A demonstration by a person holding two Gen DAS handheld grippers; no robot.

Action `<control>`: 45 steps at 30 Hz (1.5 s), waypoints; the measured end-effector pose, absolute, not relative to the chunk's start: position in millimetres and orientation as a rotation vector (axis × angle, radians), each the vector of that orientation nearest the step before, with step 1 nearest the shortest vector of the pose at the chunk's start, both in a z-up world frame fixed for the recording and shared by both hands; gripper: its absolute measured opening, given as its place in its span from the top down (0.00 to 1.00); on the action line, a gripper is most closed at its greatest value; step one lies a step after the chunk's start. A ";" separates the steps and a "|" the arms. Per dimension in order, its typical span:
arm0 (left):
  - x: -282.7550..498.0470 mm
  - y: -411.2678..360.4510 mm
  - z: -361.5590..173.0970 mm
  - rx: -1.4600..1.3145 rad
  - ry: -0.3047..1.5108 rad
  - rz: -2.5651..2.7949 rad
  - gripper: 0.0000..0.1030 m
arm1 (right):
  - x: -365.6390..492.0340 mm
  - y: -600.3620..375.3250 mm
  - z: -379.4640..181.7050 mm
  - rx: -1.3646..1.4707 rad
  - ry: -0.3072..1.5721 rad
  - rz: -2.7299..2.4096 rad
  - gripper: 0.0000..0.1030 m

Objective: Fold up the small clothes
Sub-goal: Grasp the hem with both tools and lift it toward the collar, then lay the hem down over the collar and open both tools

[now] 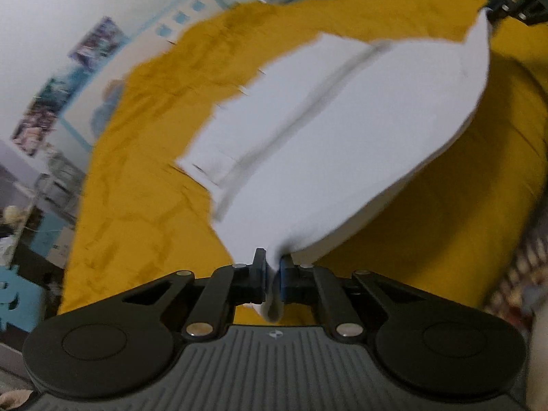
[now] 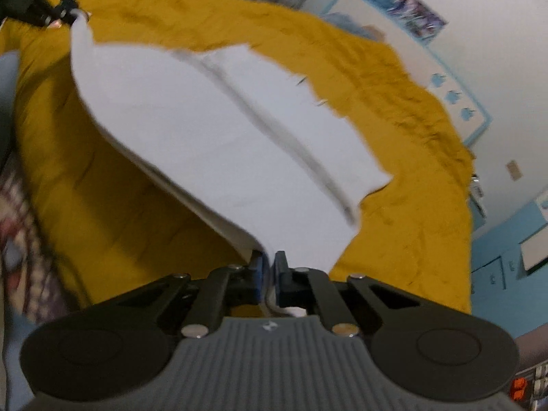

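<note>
White garment [image 1: 342, 130], pinched at two near corners and lifted off a mustard-yellow bedspread [image 1: 144, 178]. Left gripper [image 1: 273, 274] clamped tight on one corner, cloth squeezed between the blue-lined pads and bunched into a small fold behind them. Right gripper [image 2: 269, 275] likewise closed on the other corner, a strip of white fabric [image 2: 239, 137] trapped between its pads. Near edge raised and sagging in a curve between the two grips, shadowed yellow cover showing beneath it; far part sloping down toward the cover, apparently resting there. A dark seam running lengthwise down the middle of the cloth, far edges uneven and stepped. In the left wrist view, right gripper [image 1: 493, 8] at the top right corner, holding its tip of the garment; in the right wrist view, left gripper [image 2: 73, 12] at the top left, doing the same. Bedspread [image 2: 394, 102] wrinkled, spread wide under everything. Beyond it, a pale wall with blue trim [image 1: 78, 130] and blurred posters [image 1: 99, 41]. Strong motion blur throughout.
</note>
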State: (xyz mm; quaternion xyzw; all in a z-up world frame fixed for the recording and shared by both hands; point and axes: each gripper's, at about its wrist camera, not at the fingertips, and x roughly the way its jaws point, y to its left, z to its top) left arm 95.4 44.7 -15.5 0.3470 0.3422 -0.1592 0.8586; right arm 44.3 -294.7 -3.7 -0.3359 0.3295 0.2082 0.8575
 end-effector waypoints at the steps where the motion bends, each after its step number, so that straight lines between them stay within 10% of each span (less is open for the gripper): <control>1: 103.3 44.9 -9.0 0.711 0.700 -0.312 0.93 | 50.7 -295.2 4.3 -0.689 0.674 0.421 1.00; 26: 352.0 33.3 62.0 0.541 0.468 -0.073 0.93 | 306.2 -282.1 103.3 -0.674 0.367 0.132 1.00; 45: 489.4 50.2 -74.0 0.419 0.766 -0.062 0.84 | 548.9 -268.0 -85.2 -0.563 0.632 0.137 1.00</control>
